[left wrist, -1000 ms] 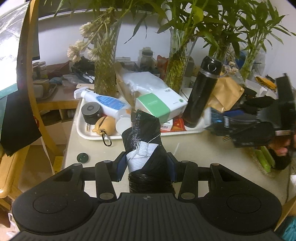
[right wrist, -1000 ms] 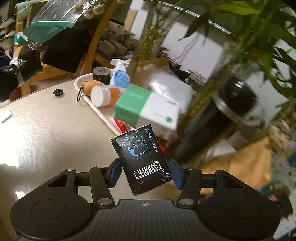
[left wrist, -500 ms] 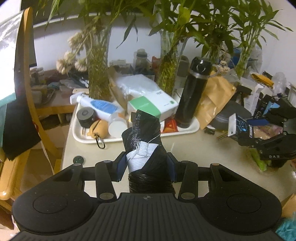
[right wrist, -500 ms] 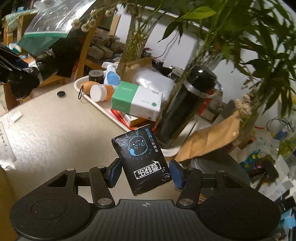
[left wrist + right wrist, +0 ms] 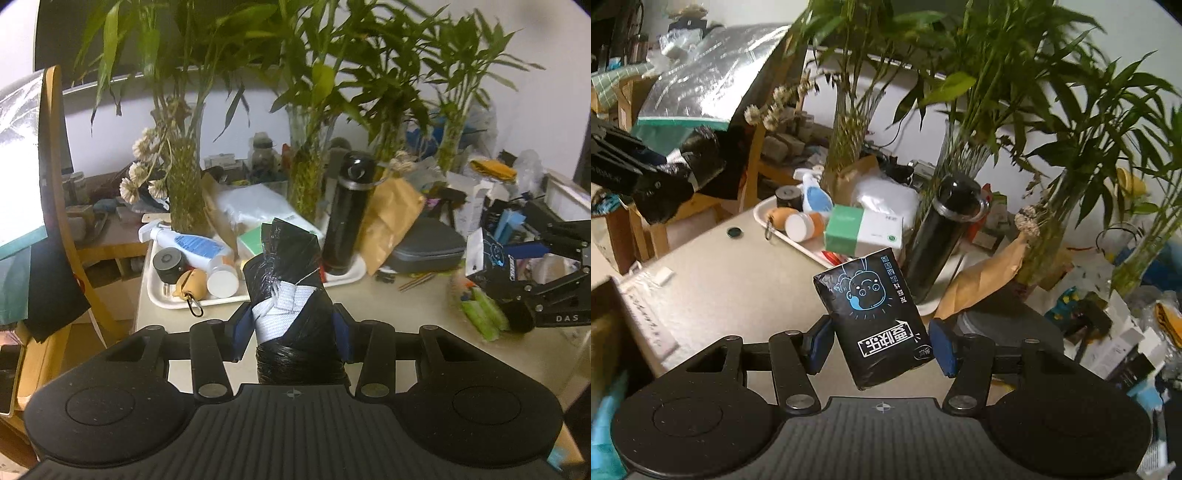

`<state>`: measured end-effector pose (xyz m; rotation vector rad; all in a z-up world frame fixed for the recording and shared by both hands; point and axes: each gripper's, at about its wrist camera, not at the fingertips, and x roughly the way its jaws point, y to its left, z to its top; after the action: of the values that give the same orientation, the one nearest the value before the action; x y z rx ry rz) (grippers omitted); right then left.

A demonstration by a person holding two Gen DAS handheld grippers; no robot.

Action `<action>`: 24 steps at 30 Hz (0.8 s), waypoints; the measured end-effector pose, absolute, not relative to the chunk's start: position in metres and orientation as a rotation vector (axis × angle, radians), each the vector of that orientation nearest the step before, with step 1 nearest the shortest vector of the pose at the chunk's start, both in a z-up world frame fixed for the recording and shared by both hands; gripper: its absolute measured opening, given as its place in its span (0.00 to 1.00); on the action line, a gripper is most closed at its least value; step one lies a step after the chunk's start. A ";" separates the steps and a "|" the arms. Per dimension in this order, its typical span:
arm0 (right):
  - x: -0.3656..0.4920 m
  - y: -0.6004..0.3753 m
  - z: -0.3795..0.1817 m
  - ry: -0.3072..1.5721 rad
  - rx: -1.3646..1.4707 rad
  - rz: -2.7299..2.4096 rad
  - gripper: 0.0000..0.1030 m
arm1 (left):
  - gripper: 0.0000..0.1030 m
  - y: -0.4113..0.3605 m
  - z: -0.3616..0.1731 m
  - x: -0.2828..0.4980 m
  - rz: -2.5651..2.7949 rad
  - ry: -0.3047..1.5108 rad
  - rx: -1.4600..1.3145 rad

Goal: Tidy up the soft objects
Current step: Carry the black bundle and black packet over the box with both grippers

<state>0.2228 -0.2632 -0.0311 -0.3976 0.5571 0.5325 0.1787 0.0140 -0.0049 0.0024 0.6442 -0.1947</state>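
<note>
**Left wrist view: both grippers loaded and raised over the table**

Left wrist camera shows my left gripper (image 5: 291, 332) clamped on the black bundle (image 5: 291, 299), a crinkled plastic-wrapped roll with a white woven strap across its middle. Compared with a second ago, the tray (image 5: 162, 299) and everything on it look smaller and farther off, so I have pulled back and up. My right gripper (image 5: 517, 266), which was close beside the tray then, now sits well off to the right.

On the right wrist camera, the right gripper (image 5: 881, 347) is closed on the tissue pack (image 5: 877, 317), a glossy black soft packet printed with a blue cartoon face, tilted between the blue pads. The table (image 5: 738, 280), pale and smooth, has come back into sight underneath it, and the left gripper (image 5: 639, 173) shows at far left with its bundle.

Counting what I can: one white tray, one black cylindrical flask (image 5: 347, 210) standing on it, one green-and-white tissue box (image 5: 864, 230), one spray bottle (image 5: 188, 242) lying flat, three glass vases (image 5: 184, 188) of bamboo stalks, one brown paper bag (image 5: 391, 218).
</note>
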 end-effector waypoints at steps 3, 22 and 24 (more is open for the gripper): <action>0.203 -0.268 -0.019 0.560 -0.371 0.531 0.57 | 0.43 0.011 0.002 0.159 -0.216 0.639 0.013; 0.099 -0.270 0.013 0.538 -0.376 0.629 0.57 | 0.43 0.001 0.007 0.066 -0.316 0.658 0.014; 0.089 -0.269 0.014 0.535 -0.391 0.640 0.57 | 0.43 0.000 0.002 0.061 -0.321 0.666 0.019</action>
<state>0.0894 -0.2693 0.0137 -0.3913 0.5353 0.6397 0.0613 -0.0004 0.0023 0.0192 0.6663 -0.3206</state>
